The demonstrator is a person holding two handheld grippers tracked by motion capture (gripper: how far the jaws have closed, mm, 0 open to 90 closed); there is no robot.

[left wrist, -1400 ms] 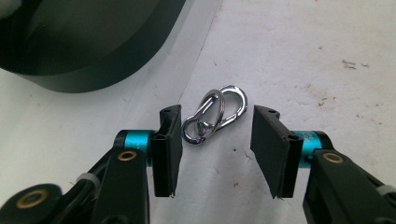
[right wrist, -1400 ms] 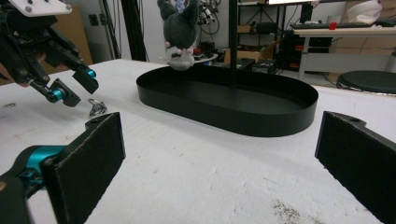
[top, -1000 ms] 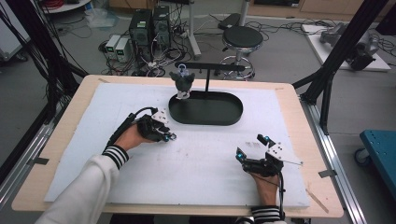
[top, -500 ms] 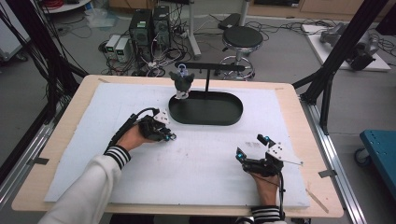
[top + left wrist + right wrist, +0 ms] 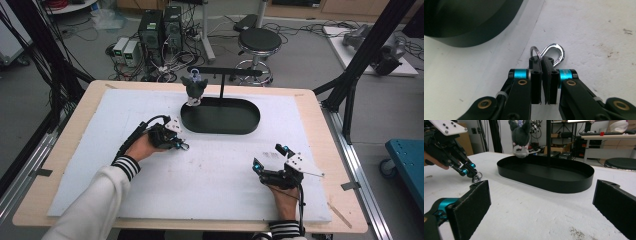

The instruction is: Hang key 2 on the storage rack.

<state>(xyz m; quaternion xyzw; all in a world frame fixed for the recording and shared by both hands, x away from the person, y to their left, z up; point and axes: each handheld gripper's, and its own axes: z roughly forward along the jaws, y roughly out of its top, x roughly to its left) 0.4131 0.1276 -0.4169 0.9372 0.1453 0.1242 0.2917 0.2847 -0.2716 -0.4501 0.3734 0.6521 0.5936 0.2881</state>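
White foam covers the wooden surface [image 5: 80, 165], with computers, cables and a stool on the floor behind. A black oval tray [image 5: 220, 116] sits at the far middle, and a grey plush [image 5: 194, 89] hangs over its left end from a black stand [image 5: 222, 80].

The left hand [image 5: 142, 147] reaches in from the lower left, forearm angled toward the tray. Its left claw [image 5: 181, 146] tips down to the foam just before the tray's near left edge. Its jaws are pressed together on a silver clip [image 5: 554, 53] with a small ring [image 5: 534, 52] beside it, both lying on the foam.

The right hand [image 5: 285, 197] rests near the front edge, well apart from the tray. Its right claw [image 5: 267, 157] points toward the tray, jaws spread wide and holding nothing.
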